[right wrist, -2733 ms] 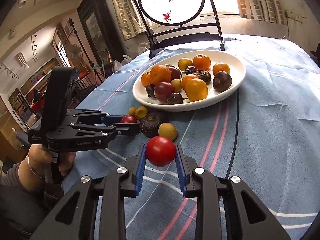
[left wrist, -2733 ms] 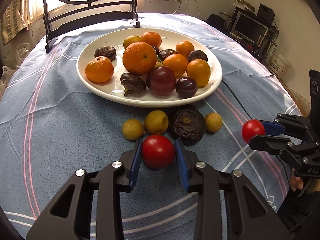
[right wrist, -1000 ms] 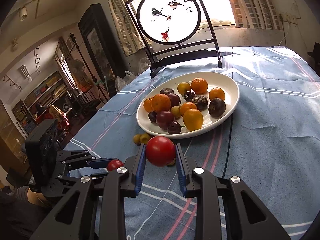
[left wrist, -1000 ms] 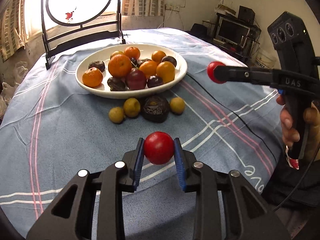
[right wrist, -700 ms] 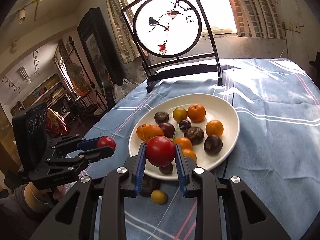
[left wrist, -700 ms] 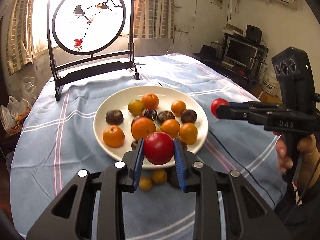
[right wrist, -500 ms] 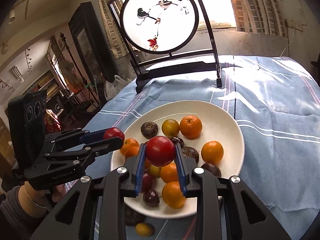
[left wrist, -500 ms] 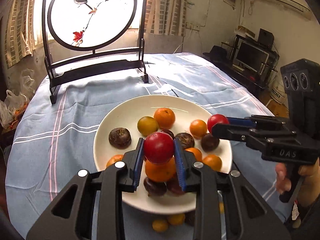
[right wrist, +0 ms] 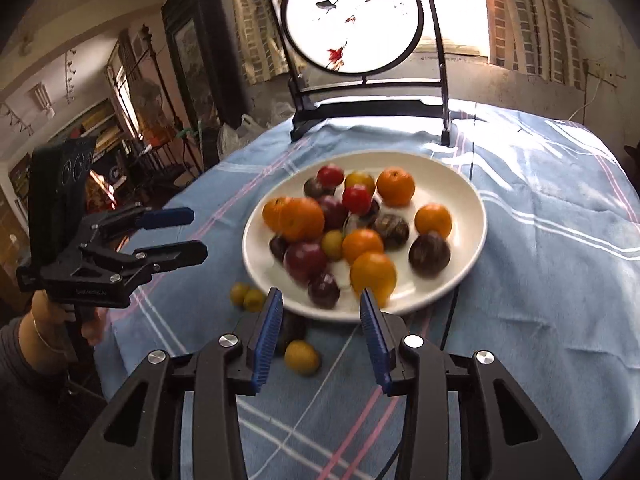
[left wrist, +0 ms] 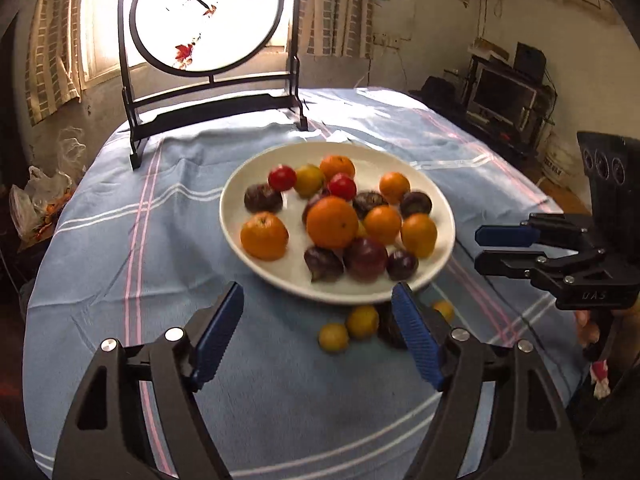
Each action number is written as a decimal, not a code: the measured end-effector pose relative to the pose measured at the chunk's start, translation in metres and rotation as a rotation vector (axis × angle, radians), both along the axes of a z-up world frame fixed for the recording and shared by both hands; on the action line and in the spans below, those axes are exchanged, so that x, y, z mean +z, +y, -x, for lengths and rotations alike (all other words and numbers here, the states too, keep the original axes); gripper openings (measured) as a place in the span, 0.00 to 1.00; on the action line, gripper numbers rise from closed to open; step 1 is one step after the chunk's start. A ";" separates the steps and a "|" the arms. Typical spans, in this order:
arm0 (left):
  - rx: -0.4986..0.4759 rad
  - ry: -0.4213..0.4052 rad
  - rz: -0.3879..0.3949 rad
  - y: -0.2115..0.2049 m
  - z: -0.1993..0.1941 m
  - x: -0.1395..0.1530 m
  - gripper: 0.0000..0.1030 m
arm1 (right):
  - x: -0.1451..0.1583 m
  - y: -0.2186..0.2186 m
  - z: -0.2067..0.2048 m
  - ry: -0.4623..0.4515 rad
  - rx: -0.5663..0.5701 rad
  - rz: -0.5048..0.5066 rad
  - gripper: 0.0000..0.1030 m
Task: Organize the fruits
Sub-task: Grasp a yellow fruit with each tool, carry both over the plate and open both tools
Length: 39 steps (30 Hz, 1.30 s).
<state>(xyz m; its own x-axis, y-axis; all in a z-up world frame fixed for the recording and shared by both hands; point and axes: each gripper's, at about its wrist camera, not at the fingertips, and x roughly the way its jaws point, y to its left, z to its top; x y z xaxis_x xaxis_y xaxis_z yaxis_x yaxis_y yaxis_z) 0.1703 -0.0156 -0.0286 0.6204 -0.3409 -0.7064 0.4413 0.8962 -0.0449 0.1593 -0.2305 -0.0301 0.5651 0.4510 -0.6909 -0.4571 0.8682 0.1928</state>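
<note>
A white plate (left wrist: pixel 240 184) holds several oranges, dark plums and passion fruits, and two red tomatoes (left wrist: pixel 282 177) (left wrist: pixel 342 185) at its far side. The plate also shows in the right wrist view (right wrist: pixel 460 184), with the tomatoes (right wrist: pixel 330 175) (right wrist: pixel 356 197). My left gripper (left wrist: pixel 318 336) is open and empty above the plate's near edge. My right gripper (right wrist: pixel 320 330) is open and empty, also near the plate's near edge. Small yellow fruits (left wrist: pixel 362 321) (right wrist: pixel 301 356) and a dark passion fruit (left wrist: pixel 390 326) lie on the cloth in front of the plate.
A blue striped tablecloth (left wrist: pixel 140 240) covers the round table. A black stand with a round painted screen (left wrist: pixel 208 20) is at the table's far edge. A black cable (right wrist: pixel 450 320) runs by the plate's right side. Furniture surrounds the table.
Both grippers have opened and let go of their red tomatoes, which now lie on the plate's far side. Both grippers have drawn back towards the plate's near edge.
</note>
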 end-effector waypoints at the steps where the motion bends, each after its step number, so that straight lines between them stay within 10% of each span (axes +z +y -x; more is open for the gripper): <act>1: -0.013 0.016 -0.028 -0.002 0.007 -0.010 0.72 | -0.008 0.006 0.008 0.009 0.017 0.033 0.39; 10: -0.031 0.057 -0.091 -0.011 0.024 -0.039 0.72 | -0.041 0.031 -0.005 0.125 0.023 0.108 0.34; 18: 0.045 0.073 -0.154 -0.012 -0.006 -0.045 0.72 | -0.040 0.004 -0.009 0.166 0.018 -0.118 0.24; 22: 0.010 0.084 -0.193 -0.017 -0.013 -0.050 0.49 | -0.038 -0.015 -0.007 0.165 -0.007 -0.228 0.24; 39: -0.179 0.039 -0.197 -0.035 -0.010 -0.048 0.23 | -0.039 -0.025 -0.009 0.165 -0.040 -0.262 0.25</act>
<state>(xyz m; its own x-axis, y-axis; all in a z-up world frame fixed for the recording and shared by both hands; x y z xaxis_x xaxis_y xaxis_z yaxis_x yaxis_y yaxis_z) 0.1799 -0.0503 -0.0765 0.5335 -0.2964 -0.7921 0.5952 0.7970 0.1026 0.1681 -0.2552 -0.0687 0.4758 0.6053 -0.6381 -0.3675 0.7960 0.4810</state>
